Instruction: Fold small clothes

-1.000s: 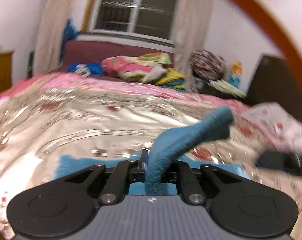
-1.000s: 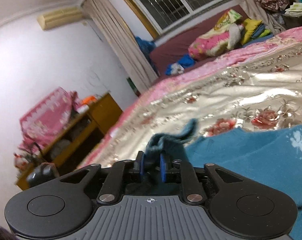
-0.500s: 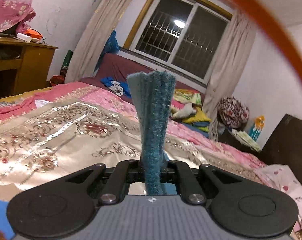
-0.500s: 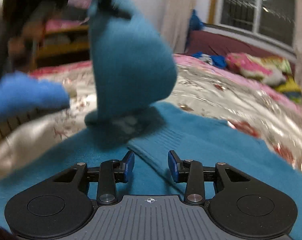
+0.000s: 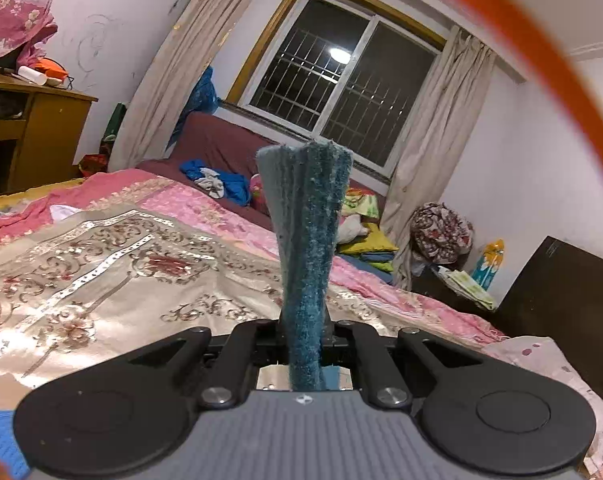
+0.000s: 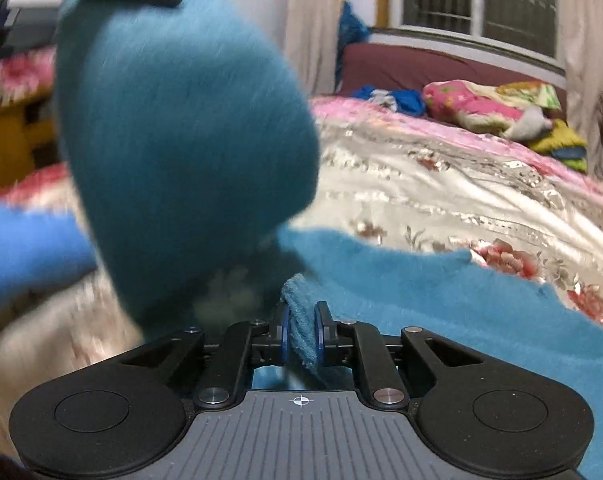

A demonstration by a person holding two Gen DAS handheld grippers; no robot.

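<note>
Teal sweater (image 6: 441,300): on bed (image 6: 441,184); cuff pinched in closed left tool (image 5: 304,332), edge clamped by right tool (image 6: 301,334) at 6 o'clock.

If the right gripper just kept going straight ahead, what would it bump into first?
Probably the raised, blurred part of the teal sweater hanging just ahead and slightly left of the right gripper, which is already shut on a fold of it. The floral bedspread lies beyond; depth is unclear.
</note>
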